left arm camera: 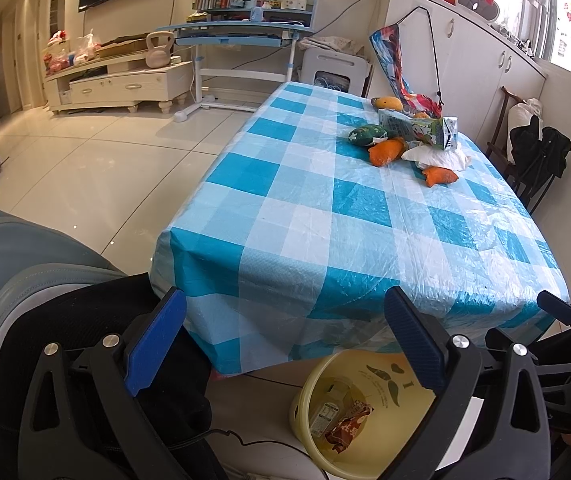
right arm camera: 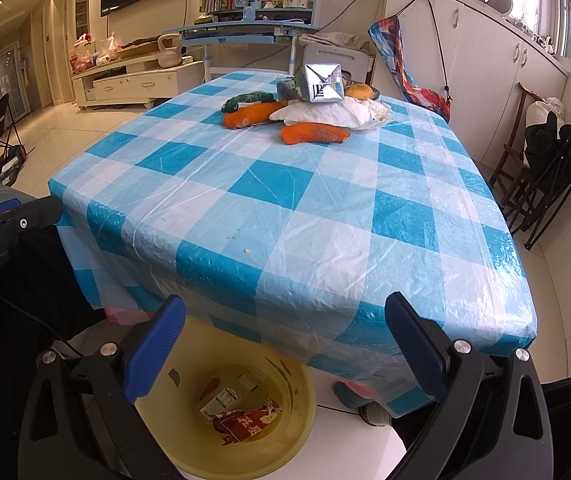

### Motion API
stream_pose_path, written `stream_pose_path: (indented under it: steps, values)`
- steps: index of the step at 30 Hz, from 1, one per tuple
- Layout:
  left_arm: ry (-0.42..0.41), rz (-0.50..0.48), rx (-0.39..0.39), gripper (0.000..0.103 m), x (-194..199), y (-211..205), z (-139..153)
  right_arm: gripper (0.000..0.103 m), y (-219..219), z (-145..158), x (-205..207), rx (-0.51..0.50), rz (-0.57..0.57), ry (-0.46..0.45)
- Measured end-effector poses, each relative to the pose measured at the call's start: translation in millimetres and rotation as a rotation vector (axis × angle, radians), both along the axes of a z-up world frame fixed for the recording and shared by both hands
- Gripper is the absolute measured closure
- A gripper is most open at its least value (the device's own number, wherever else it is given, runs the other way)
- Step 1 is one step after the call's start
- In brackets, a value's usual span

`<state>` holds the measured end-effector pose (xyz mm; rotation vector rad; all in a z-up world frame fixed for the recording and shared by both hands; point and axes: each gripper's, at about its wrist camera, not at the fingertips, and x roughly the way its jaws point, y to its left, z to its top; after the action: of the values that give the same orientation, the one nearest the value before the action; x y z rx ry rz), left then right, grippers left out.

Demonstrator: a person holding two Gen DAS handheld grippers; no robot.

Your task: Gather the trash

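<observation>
— What are the two sets of tongs doing?

— The left tongs (left arm camera: 285, 344) and right tongs (right arm camera: 285, 344) both hang spread wide, empty, at the near edge of the blue-checked plastic-covered counter (right arm camera: 269, 216).

— And the trash?

— A small labelled bottle (right arm camera: 221, 398) and a red crumpled wrapper (right arm camera: 245, 424) lie in the round yellow plastic basin (right arm camera: 297, 436) on the floor; a silver-ended drink carton (right arm camera: 322, 83) tops white crumpled paper (right arm camera: 333, 114) at the far end.

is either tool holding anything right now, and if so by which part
Nothing is held. The left tool and the right tool are both open with nothing between their fingers, above the yellow bin. The carton lies untouched on the table.
</observation>
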<state>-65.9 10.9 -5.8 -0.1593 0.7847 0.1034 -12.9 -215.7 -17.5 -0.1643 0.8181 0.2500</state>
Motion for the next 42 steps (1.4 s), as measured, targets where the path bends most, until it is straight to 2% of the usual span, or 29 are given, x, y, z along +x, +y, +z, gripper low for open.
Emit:
stream_pose_path:
  steps: [6, 15, 18, 24, 29, 34, 39, 42]
  values:
    - [0.0, 0.001, -0.003, 0.008, 0.0, 0.4, -0.2, 0.007, -1.2, 2.7, 1.0, 0.016, -0.001, -0.003]
    - [-0.03, 0.015, -0.069, 0.008, 5.4, 9.7, 12.5, 0.007, -12.3, 20.7, 16.9, 0.114, 0.006, -0.002]
    - [-0.04, -0.006, -0.059, 0.008, 13.3, 4.4, 16.6, 0.007, -19.7, 23.5, 29.4, 0.142, 0.002, 0.009]
    - [-0.051, -0.04, -0.029, 0.008, 45.6, -6.2, 28.0, 0.009, -30.3, 30.4, 63.8, 0.191, 0.005, 0.02]
    - [-0.057, -0.052, -0.002, 0.008, 79.6, -13.7, 34.3, 0.015, -28.2, 35.9, 95.4, 0.206, 0.036, 0.021]
    - [-0.026, -0.057, 0.021, 0.008, 118.9, -20.7, 31.4, 0.02, -25.3, 32.1, 126.0, 0.224, 0.055, 0.044]
    - [-0.029, -0.069, 0.042, 0.008, 154.0, -26.9, 34.2, 0.02, -17.5, 25.9, 148.5, 0.23, 0.075, 0.058]
    - [-0.03, -0.073, 0.056, 0.008, 176.0, -30.4, 34.6, 0.02, -14.4, 30.8, 151.1, 0.215, 0.079, 0.014]
